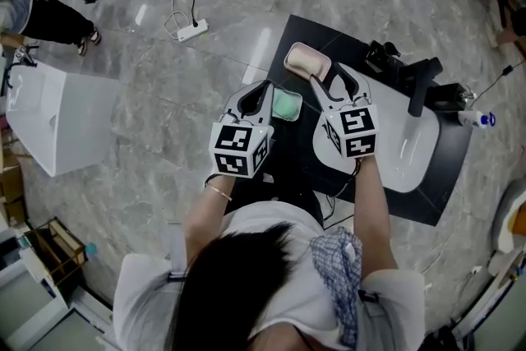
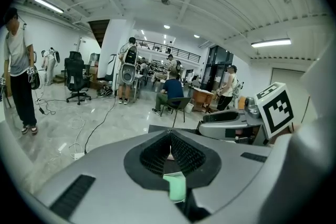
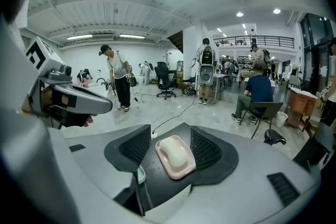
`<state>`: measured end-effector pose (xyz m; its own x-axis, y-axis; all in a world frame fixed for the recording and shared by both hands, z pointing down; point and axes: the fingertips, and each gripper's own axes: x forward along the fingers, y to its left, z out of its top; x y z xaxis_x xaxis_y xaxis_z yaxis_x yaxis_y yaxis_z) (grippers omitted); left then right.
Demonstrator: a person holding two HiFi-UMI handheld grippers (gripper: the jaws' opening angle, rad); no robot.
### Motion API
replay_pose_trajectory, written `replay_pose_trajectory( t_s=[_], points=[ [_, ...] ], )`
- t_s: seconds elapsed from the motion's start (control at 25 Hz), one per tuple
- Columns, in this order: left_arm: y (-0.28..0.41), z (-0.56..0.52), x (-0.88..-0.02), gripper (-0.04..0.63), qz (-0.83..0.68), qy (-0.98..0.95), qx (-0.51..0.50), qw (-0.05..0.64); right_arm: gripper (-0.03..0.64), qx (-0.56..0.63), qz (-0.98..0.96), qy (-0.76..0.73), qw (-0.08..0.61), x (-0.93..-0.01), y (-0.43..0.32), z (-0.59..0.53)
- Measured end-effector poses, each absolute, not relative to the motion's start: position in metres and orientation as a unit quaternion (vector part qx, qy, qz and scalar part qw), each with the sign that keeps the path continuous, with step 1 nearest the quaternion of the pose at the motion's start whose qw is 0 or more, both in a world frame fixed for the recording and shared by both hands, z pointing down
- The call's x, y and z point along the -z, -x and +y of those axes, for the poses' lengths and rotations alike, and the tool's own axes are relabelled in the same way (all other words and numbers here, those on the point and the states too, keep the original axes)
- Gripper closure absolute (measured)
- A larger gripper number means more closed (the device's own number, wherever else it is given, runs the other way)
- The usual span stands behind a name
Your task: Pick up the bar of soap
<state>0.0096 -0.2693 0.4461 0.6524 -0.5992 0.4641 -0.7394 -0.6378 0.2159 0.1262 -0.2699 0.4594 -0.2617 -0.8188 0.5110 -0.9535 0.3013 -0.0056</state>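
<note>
Soap (image 3: pixel 173 153) in pink dish (image 3: pixel 181 173) lies between wide-set right gripper (image 3: pixel 170 134) jaws (untouched) — left gripper (image 2: pixel 170 136) jaws together.

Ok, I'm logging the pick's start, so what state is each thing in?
bar of soap: lying in its dish, not gripped.
pink dish: upright on the table, untouched.
right gripper: open, aimed at the soap, not touching it.
left gripper: shut, empty.
green tray: flat on the table.
</note>
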Motion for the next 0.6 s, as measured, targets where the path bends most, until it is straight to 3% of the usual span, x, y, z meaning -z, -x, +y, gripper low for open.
replay_pose_trajectory(
  t_s=[0.24,0.6],
  points=[
    [-0.012,-0.273,-0.445,0.583,-0.384,-0.885,-0.178,0.192,0.356,-0.148,-0.794,-0.531,0.256,-0.469,-0.119,-0.286],
    [-0.001,-0.279,-0.450,0.583,-0.406,-0.873,-0.187,0.197,0.356,-0.131,-0.825,-0.428,0.346,-0.501,-0.106,-0.306]
  ],
)
